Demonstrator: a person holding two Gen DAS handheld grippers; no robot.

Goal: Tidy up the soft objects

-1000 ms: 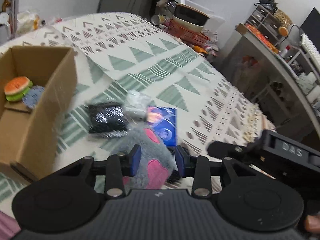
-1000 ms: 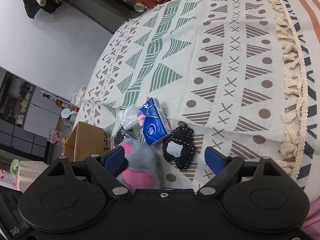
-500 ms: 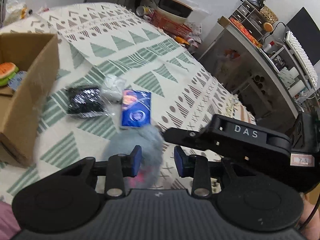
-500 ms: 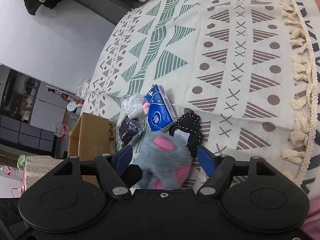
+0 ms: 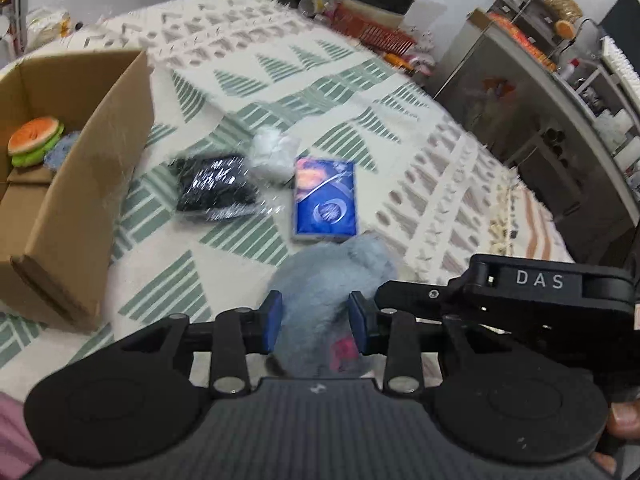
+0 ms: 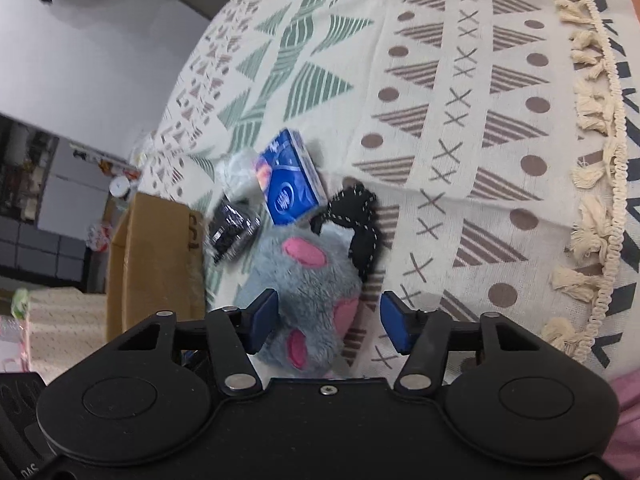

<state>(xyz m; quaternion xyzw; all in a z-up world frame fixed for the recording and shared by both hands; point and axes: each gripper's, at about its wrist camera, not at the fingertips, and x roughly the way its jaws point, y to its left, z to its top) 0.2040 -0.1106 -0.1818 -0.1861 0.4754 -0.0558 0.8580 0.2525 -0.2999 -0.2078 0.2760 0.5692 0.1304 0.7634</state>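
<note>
A grey plush toy [image 5: 332,272] with pink patches sits between the blue pads of my left gripper [image 5: 316,320], which is shut on it just above the patterned blanket [image 5: 288,80]. In the right wrist view the same plush toy [image 6: 308,272] lies between the wide-apart fingers of my right gripper [image 6: 328,324]. That gripper is open, its right pad clear of the fur. A cardboard box [image 5: 100,160] stands at the left and holds a burger-shaped plush [image 5: 36,140].
On the blanket lie a black packet in clear wrap [image 5: 216,188], a white crumpled bag [image 5: 272,152] and a blue tissue pack [image 5: 325,200]. A black stitched felt piece [image 6: 362,232] lies behind the plush. The fringed blanket edge [image 6: 592,184] and cluttered shelves [image 5: 560,92] are to the right.
The left gripper has kept hold of the plush while its view swung back toward the box. The right gripper has closed in, so the plush now sits between its open fingers.
</note>
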